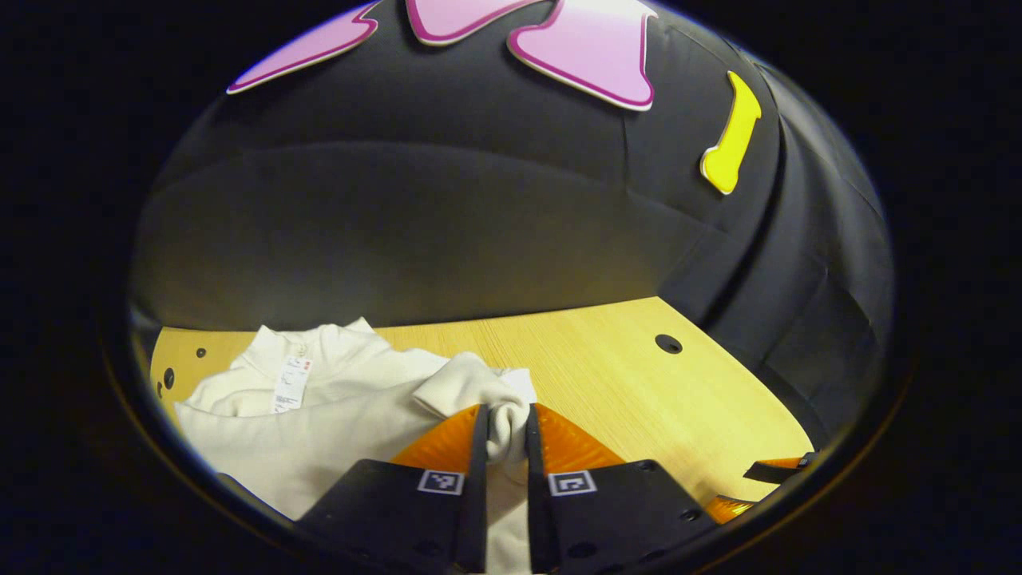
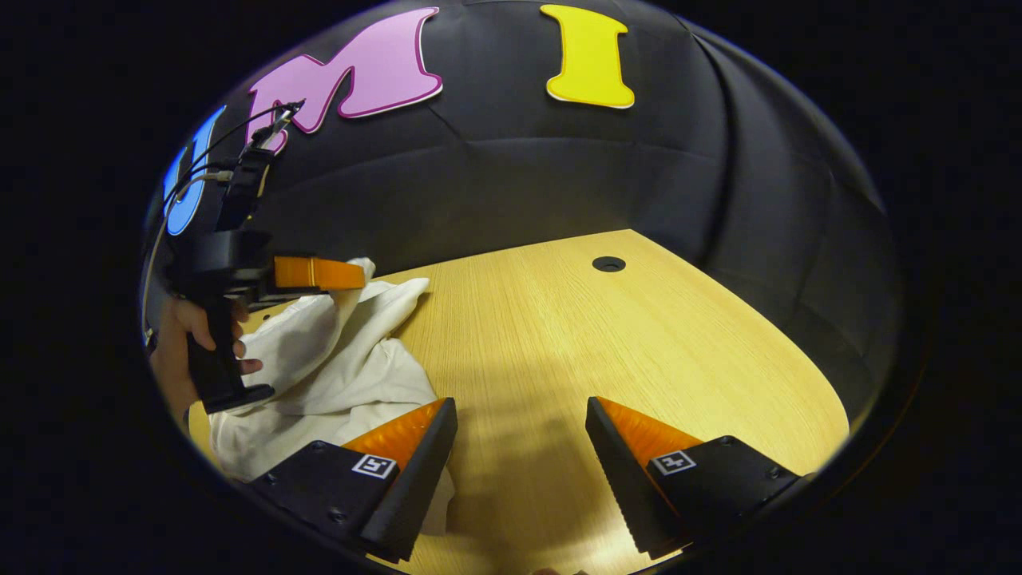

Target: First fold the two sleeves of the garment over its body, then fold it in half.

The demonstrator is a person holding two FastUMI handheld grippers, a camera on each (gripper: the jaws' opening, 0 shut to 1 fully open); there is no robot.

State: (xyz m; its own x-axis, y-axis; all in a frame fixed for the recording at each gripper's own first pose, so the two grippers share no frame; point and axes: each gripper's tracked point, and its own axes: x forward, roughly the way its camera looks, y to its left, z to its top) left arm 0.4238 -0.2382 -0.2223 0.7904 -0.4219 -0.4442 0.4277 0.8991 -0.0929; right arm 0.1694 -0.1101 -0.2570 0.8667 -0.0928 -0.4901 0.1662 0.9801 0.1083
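Left jaws clenched on garment fabric; right jaws standing released over bare table.

The wooden table (image 2: 559, 351) is carrying the white garment (image 1: 319, 415), which is lying bunched toward your left side, collar and hanging tag (image 1: 291, 383) facing the booth wall. You are gripping a fold of its cloth with the left gripper (image 1: 505, 435), both jaws pressing on the fabric and lifting it off the table; in the right gripper view your hand (image 2: 180, 351) is wrapping that gripper's handle. Your right gripper (image 2: 519, 447) is hovering with jaws spread wide, grasping nothing, its left finger just beside the garment's edge.
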